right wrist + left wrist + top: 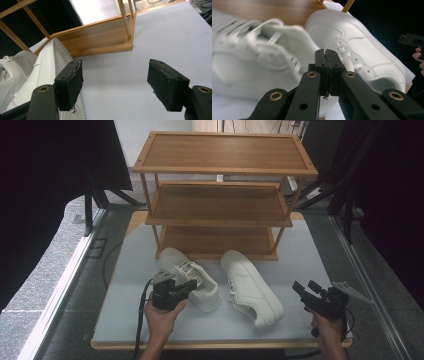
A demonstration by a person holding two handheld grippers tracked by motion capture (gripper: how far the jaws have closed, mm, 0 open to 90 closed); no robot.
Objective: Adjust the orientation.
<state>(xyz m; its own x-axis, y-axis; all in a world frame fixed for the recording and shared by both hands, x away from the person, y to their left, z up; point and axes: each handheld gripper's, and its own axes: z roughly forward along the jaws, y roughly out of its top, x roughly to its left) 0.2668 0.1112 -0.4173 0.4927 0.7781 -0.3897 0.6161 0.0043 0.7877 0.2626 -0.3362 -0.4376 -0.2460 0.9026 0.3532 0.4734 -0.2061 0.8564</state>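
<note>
A pale grey worktop (130,310) sits among dark curtains and grey floor, and a three-tier wooden shoe rack (220,195) stands at its far side. In the high view, two white sneakers lie in front of the rack's bottom shelf: the left sneaker (187,277) and, just beside it, the right sneaker (250,287), both with toes pointing away from the rack's near edge toward the person. The left gripper (187,285), held in the person's left hand (160,317), rests against the heel end of the left sneaker. The right gripper (307,290) hovers near the worktop's right edge, apart from the right sneaker, in the right hand (327,330).

In the left gripper view, the black jaws of the left gripper (326,53) are pressed together with no gap, in front of the blurred left sneaker (257,60); whether any of the shoe is pinched between them cannot be told. The right sneaker (359,47) lies beyond.

In the right gripper view, the jaws of the right gripper (115,82) stand wide apart over bare worktop (162,37), holding nothing. The right sneaker's ribbed sole (53,62) lies just beside the left-hand jaw, with the rack's base (100,37) behind.
</note>
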